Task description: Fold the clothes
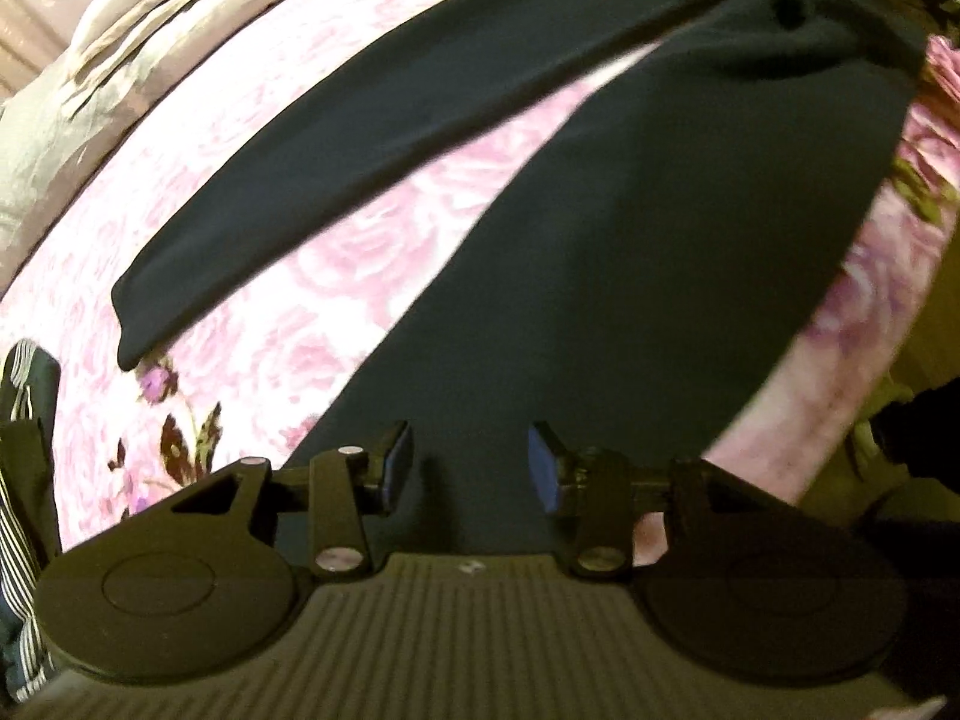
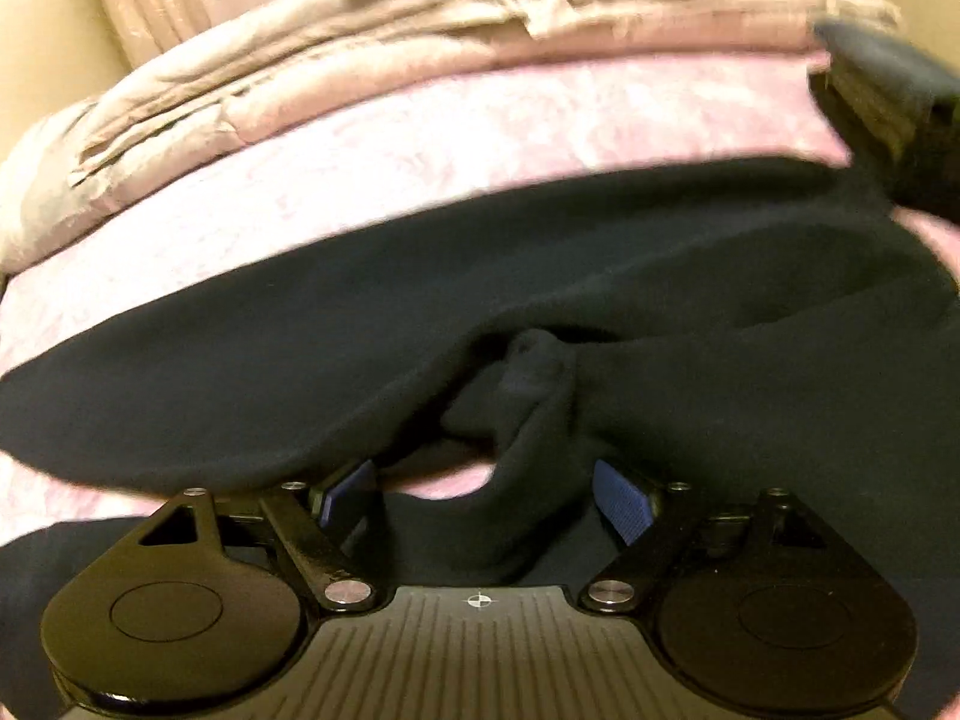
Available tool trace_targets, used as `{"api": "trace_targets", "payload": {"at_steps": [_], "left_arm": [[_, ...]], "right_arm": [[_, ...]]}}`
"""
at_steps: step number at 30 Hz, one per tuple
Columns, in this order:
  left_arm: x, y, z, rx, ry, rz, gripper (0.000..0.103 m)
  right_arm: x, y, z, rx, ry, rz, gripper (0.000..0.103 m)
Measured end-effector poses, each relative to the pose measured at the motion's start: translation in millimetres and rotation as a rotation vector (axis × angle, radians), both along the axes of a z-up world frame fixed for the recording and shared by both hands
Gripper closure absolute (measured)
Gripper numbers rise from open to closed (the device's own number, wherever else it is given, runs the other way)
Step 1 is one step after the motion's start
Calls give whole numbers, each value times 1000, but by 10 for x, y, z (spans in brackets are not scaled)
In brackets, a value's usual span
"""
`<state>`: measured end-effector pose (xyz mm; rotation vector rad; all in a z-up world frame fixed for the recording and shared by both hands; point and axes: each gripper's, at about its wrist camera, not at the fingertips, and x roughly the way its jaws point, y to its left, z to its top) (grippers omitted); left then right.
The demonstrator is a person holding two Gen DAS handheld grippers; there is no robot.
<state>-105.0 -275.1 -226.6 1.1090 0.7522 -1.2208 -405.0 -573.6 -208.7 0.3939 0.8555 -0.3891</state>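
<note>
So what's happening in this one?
A person with a handheld gripper in each hand is folding dark trousers spread on a pink floral bedspread. The left gripper hovers open over one leg, gripping nothing. The right gripper is open too, at a bunched-up part of the trousers; some cloth sits between its fingers, not pinched. The legs lie apart, so no fold looks done yet. A beige quilt lies crumpled at the far side.

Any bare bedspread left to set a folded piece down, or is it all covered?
Free: the floral bedspread wedge between the dark garment's two long parts, and the strip between garment and beige quilt. Crowded: quilt along the far edge, striped cloth at left, bunched fabric at the right hand-held gripper.
</note>
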Motion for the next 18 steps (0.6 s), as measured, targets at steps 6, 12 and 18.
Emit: {"api": "trace_targets", "payload": {"at_steps": [6, 12, 18], "left_arm": [[91, 35, -123, 49, 21, 16, 66], [119, 108, -218, 29, 17, -12, 60], [156, 120, -167, 30, 6, -4, 55]], "right_arm": [[-283, 680, -102, -142, 144, 75, 19], [144, 572, -431, -182, 118, 81, 13], [190, 521, -363, -162, 121, 55, 6]]}}
